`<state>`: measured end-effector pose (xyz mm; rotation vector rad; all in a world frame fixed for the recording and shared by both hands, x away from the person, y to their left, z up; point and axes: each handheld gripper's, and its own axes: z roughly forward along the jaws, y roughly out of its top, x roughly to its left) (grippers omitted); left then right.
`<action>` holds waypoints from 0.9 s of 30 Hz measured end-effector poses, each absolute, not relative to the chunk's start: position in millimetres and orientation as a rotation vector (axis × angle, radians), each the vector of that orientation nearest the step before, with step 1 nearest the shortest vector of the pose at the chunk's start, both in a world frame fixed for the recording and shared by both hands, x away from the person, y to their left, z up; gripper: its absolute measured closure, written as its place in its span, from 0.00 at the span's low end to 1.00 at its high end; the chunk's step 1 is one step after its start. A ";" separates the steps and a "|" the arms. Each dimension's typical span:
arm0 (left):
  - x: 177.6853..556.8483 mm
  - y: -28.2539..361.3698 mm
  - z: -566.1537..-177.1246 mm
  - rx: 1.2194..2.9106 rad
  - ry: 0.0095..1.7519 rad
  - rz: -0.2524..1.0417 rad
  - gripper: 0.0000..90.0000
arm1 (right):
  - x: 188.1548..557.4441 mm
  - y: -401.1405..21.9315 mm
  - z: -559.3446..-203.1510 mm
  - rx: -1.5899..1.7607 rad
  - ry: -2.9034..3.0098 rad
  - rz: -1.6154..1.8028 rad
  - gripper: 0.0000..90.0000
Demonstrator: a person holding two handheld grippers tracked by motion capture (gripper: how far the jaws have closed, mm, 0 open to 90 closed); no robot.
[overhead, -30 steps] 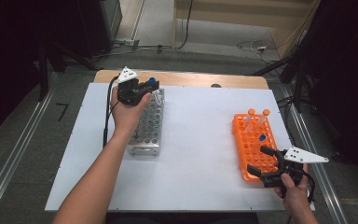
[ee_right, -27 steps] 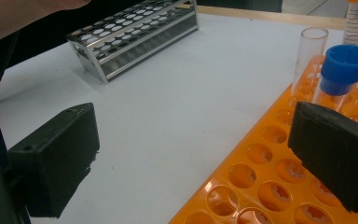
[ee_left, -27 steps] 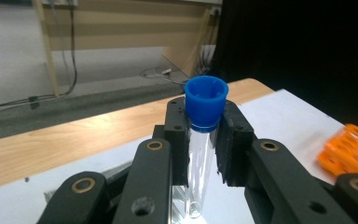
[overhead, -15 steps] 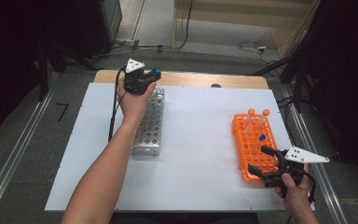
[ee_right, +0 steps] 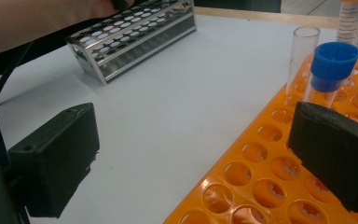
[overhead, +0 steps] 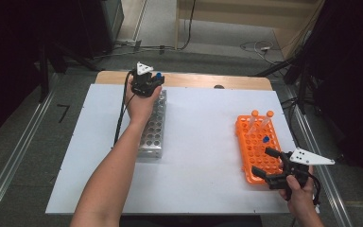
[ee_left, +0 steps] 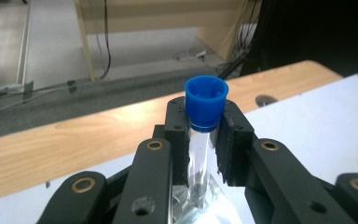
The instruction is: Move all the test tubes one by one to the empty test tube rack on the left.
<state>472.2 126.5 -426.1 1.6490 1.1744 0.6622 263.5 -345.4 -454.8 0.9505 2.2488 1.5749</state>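
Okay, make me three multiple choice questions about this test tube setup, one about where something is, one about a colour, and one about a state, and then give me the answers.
1. Where does the left gripper hold the tube?
A. over the far end of the metal rack
B. over the orange rack
C. off the table's near edge

2. What colour is the cap on that tube?
A. orange
B. blue
C. white

3. How do the right gripper's jaws stand?
A. shut on a tube
B. shut on the rack
C. open, with nothing between them

Answers: 1 A, the high view shows it at the metal rack's far end. 2 B, the left gripper view shows a blue cap. 3 C, the right gripper view shows the jaws wide apart.
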 end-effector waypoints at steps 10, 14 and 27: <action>472.7 123.6 -428.5 1.703 1.212 0.640 0.83 | 263.4 -346.0 -454.8 0.957 2.245 1.575 0.01; 472.8 124.2 -428.4 1.711 1.228 0.630 0.77 | 263.5 -345.5 -455.0 0.960 2.245 1.571 0.01; 455.7 128.0 -416.1 1.635 1.164 0.534 0.30 | 265.0 -347.1 -455.6 0.979 2.238 1.567 0.01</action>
